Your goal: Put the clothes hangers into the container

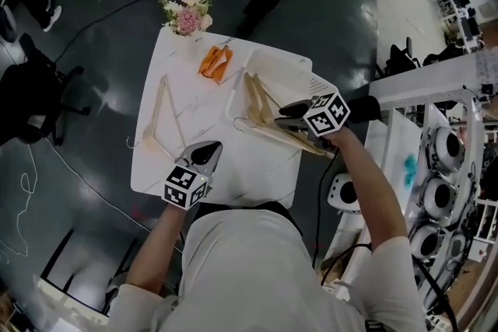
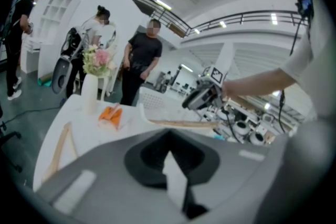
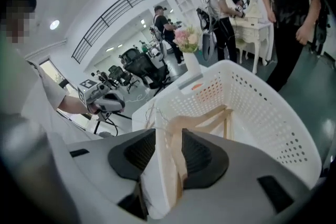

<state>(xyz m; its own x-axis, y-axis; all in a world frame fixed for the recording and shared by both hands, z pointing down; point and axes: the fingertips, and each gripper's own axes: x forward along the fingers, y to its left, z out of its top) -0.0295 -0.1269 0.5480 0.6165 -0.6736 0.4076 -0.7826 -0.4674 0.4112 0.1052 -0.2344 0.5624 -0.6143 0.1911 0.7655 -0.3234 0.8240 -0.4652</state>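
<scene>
The white perforated basket (image 1: 282,60) (image 3: 262,107) stands at the far right of the white table (image 1: 233,176). Wooden hangers (image 1: 259,99) lie in it. One of them (image 1: 302,139) (image 3: 207,117) sticks out over the near rim. My right gripper (image 1: 289,113) (image 3: 169,140) hangs over that rim, tilted down, jaws open. The hanger's end runs between them, close to the right jaw and apart from the left. Another wooden hanger (image 1: 161,117) (image 2: 59,145) lies flat on the table's left side. My left gripper (image 1: 208,152) (image 2: 171,166) hovers near the front edge, open and empty.
A vase of flowers (image 1: 187,16) (image 2: 93,73) and an orange item (image 1: 215,62) (image 2: 111,114) sit at the table's far edge. People stand beyond the table. A black chair (image 1: 37,99) is on the left. White shelving with equipment (image 1: 451,167) stands close on the right.
</scene>
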